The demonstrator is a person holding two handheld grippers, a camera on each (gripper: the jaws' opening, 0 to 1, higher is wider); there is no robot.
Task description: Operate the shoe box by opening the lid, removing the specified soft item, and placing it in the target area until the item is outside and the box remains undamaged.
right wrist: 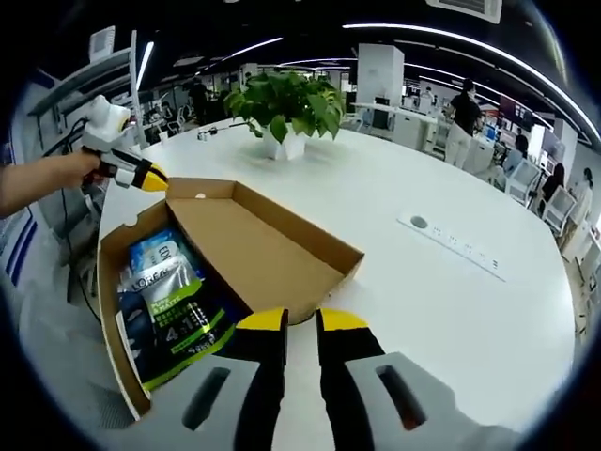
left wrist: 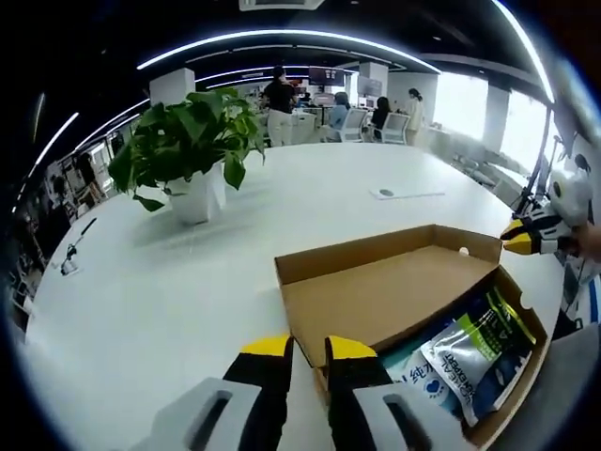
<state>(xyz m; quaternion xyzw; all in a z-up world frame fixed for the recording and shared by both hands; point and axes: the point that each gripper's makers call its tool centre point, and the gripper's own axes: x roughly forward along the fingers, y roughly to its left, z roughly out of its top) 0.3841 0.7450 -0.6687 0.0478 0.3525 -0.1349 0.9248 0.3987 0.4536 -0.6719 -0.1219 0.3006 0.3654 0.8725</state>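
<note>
In the left gripper view a potted plant (left wrist: 188, 150) is seen at upper left on the white tabletop (left wrist: 141, 301). The shoe box (left wrist: 376, 291) lies at centre-right, lid (left wrist: 385, 282) already lifted and folded back as a brown flap. The soft item, a blue-green pouch (left wrist: 479, 352), is seen inside the box at lower right, w/ other packets beside it.

In the right gripper view the box is at left, the pouch (right wrist: 178, 301) at lower left, the lid flap (right wrist: 272, 249) toward centre.

Step in hand is judged as reaching in for the pouch. It should be pinched at one free edge, not pressed down, and lifted straight up so the cardboard wall is not dragged or torn. The lid should be kept back meanwhile.

The left gripper (left wrist: 308, 349), at bottom centre of its own view, has jaws nearly closed, only a narrow gap between; nothing is held, though its right jaw stands just at the box's near edge. The right gripper (right wrist: 300, 324), at bottom centre of its view, is likewise almost closed and empty, approx. at the box's near corner; contact cannot be told.
</note>
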